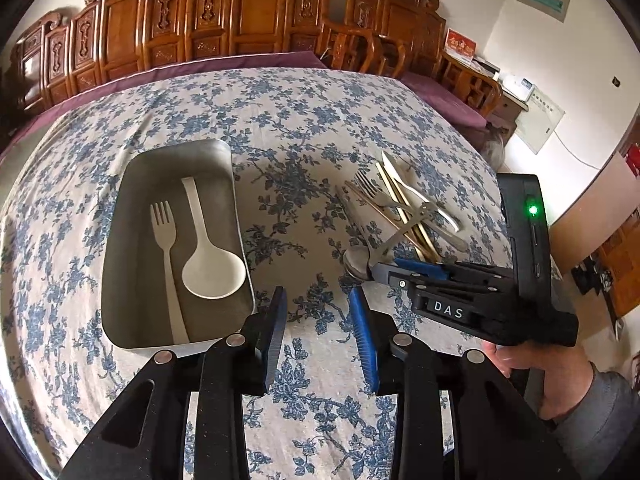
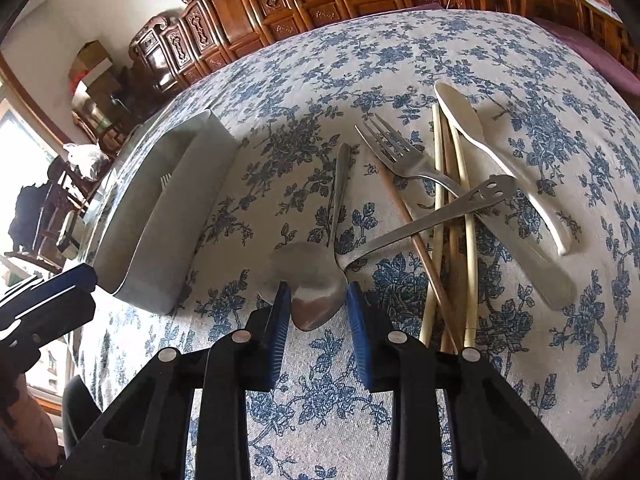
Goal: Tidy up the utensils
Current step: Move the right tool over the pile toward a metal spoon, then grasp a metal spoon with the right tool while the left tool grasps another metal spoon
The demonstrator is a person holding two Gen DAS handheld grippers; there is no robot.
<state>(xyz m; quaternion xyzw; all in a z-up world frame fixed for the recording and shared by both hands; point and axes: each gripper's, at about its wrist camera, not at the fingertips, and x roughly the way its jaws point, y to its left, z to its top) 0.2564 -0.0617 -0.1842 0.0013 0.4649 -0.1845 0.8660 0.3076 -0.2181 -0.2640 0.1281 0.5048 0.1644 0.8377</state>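
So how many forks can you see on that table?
2. A white plastic fork lies in the grey metal tray beside a white spoon. A silver metal fork lies in the loose pile on the floral tablecloth. Others may be hidden.

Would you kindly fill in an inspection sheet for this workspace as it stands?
Surface: table under a blue floral cloth.
Job's things: metal tray holding a white fork and white spoon; beside it a pile: metal spoon, metal fork, chopsticks, white knife, a smiley-handled utensil.
Clutter: nothing seen.
Grippers: left gripper open, empty, over the cloth; right gripper open, fingers either side of the metal spoon's bowl.
Cables: one on the far wall.
Surroundings: carved wooden furniture.
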